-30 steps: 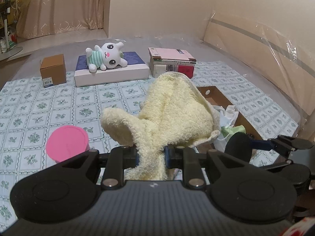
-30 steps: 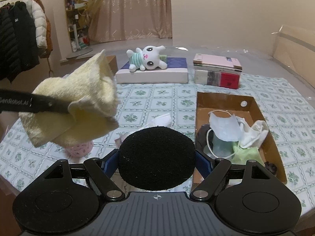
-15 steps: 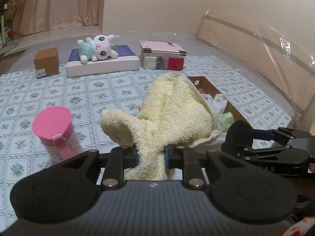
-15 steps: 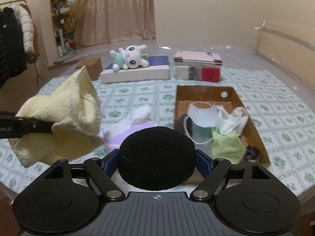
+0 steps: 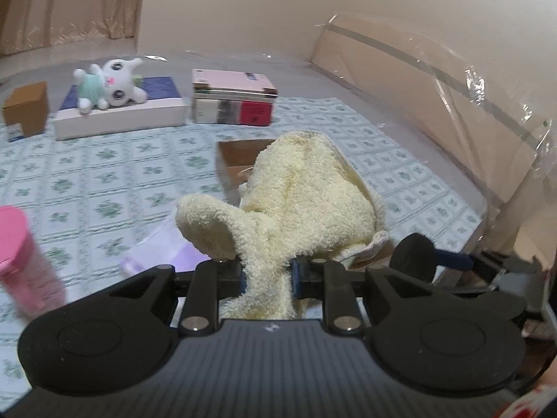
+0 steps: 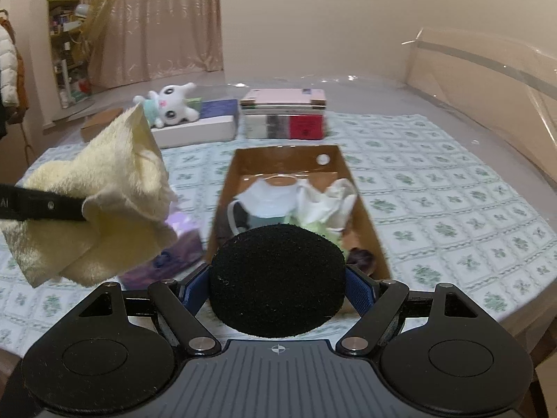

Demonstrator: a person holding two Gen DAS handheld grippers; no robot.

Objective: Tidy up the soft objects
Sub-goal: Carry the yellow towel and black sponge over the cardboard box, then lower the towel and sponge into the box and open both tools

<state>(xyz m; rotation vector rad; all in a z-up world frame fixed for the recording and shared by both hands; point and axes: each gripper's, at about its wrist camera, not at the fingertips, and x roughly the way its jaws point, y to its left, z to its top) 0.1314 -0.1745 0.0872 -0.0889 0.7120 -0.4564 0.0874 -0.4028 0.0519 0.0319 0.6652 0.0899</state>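
Note:
My left gripper (image 5: 267, 273) is shut on a fluffy pale-yellow towel (image 5: 303, 195) and holds it in the air left of the open cardboard box (image 6: 243, 167); the towel also shows in the right wrist view (image 6: 104, 188). My right gripper (image 6: 277, 287) is shut on a round black sponge pad (image 6: 277, 278), held in front of the box's near end; the pad also shows in the left wrist view (image 5: 416, 254). The box holds face masks and white and green cloths (image 6: 299, 202).
A white plush toy (image 6: 170, 106) lies on a flat white box (image 6: 198, 129) at the back. A book stack (image 6: 285, 113) stands beside it. A small brown box (image 5: 26, 111), a pink cup (image 5: 21, 254) and purple fabric (image 6: 174, 254) are on the left of the patterned tablecloth.
Both grippers have moved right and toward the cardboard box, each with its load. The towel now hangs closer to the box, and the pink cup has slid to the left edge of view.

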